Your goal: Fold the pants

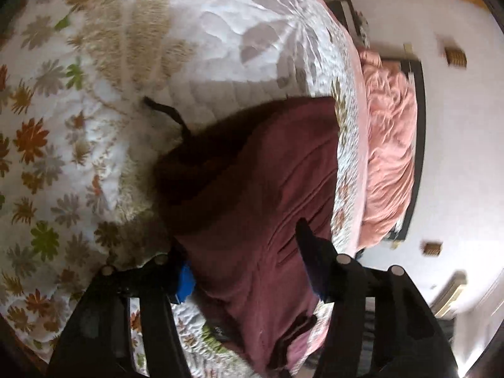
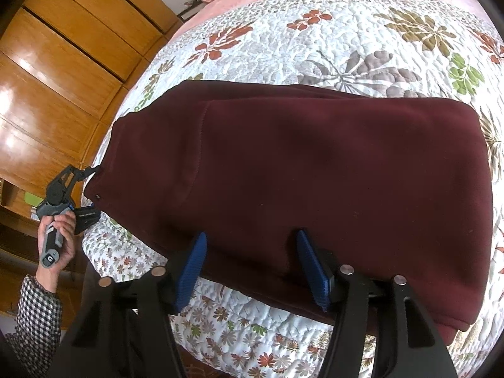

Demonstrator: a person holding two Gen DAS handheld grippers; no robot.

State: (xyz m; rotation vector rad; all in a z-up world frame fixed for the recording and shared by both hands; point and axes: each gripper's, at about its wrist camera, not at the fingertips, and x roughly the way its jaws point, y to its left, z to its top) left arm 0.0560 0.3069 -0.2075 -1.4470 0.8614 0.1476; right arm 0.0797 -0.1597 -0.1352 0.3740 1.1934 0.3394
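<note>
Two views, and they agree on the main fact: the maroon pants [image 2: 315, 182] lie folded on the flowered quilt [image 2: 346, 41] near the bed's edge, so the job looks to be at a late fold, with both ends being taken up.

Left wrist view first. The left gripper [image 1: 249, 271] straddles the near end of the pants [image 1: 252, 189], one finger on each side of the bunched cloth. A blue pad shows on the left finger against the fabric; the right finger is dark and blurred, so whether the pads actually pinch the cloth I cannot tell. A dark drawstring [image 1: 167, 113] trails from the waistband onto the quilt. Only this view shows the rumpled pink blanket [image 1: 390, 157] beyond the quilt's border.

Right wrist view. The right gripper [image 2: 252, 267] stands with its jaws apart over the near long edge, both blue pads resting at the cloth with a broad stretch of fabric between them, nothing clamped. Only here does the whole folded shape show, with the person's hand [image 2: 60, 236] holding the left gripper [image 2: 91, 189] at the far left corner, beside a wooden wardrobe [image 2: 63, 63].

Next, I judge, both grippers need a firm pinch on their edges before lifting together and carrying one end across the other, keeping layers aligned.
</note>
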